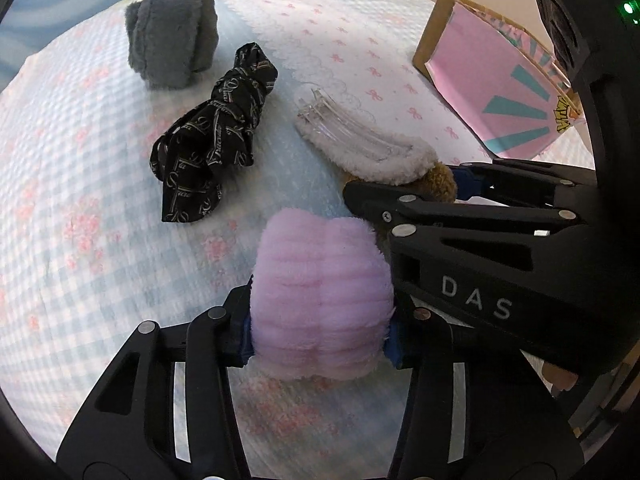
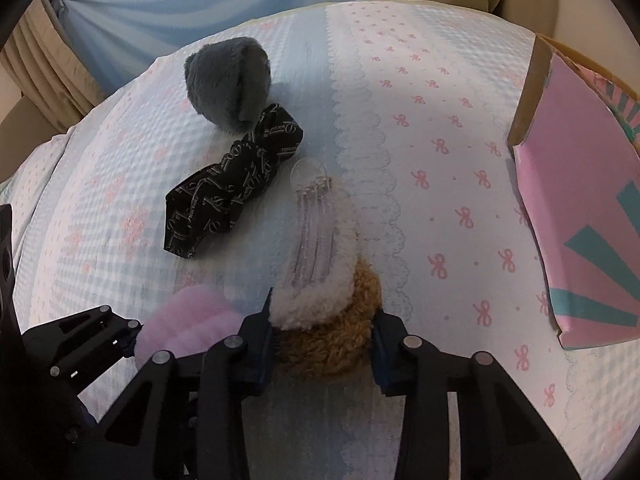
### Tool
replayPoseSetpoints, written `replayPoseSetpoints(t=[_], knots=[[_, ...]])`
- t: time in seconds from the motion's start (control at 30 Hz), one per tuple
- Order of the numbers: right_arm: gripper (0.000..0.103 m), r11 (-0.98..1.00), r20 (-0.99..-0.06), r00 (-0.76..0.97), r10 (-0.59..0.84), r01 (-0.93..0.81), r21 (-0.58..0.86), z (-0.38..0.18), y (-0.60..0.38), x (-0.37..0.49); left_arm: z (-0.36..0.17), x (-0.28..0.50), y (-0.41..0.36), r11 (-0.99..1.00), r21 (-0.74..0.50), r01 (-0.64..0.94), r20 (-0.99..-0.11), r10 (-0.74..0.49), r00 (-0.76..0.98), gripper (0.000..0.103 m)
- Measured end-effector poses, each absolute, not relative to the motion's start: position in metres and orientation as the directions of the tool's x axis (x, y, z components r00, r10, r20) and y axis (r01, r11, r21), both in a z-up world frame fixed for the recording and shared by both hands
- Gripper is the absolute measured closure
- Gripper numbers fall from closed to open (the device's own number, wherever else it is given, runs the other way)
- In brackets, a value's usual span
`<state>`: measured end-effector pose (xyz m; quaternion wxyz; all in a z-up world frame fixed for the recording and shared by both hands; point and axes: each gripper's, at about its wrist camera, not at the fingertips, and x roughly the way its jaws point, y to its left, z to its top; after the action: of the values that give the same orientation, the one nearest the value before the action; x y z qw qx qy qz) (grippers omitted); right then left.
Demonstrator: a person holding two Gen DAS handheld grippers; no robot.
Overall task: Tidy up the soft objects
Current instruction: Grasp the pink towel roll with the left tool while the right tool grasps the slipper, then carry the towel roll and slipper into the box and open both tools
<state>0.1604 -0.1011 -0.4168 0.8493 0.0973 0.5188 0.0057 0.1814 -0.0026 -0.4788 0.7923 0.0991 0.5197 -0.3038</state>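
Five soft things lie on the bedspread (image 2: 440, 208), one of each kind. Far ahead and left of both pairs of fingers sits one grey plush roll (image 1: 172, 36). Just right of it and nearer lies one black scarf (image 1: 212, 136), twisted and patterned in white. The left gripper (image 1: 320, 320) pinches one pink fluffy roll (image 1: 320, 296) between its fingers, a pad pressed into each side. To its right, the right gripper (image 2: 322, 344) has its fingers closed against one brown curly scrunchie (image 2: 332, 344). Ahead of these fingers, one white fleecy clip (image 2: 316, 264) with a clear comb rests partly on the scrunchie. Far right of the fingers, one pink box (image 2: 580, 208) stands open, well apart from the rest
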Motion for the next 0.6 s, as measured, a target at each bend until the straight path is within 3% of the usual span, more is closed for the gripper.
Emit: replayPoseSetpoints(t=[0.3, 0.6], knots=[[0.073, 0.978, -0.870, 0.480, 0.114, 0.098, 0.183, -0.411, -0.105, 0.156, -0.470, 0.183, 0.008, 0.809, -0.161, 0.566, -0.883, -0.374, 0.282, 0.060], [0.073, 0.978, -0.846, 0.521, 0.111, 0.094, 0.186, -0.363, -0.113, 0.142, -0.427, 0.183, 0.021, 0.841, -0.161, 0.517, -0.866, -0.372, 0.335, 0.060]])
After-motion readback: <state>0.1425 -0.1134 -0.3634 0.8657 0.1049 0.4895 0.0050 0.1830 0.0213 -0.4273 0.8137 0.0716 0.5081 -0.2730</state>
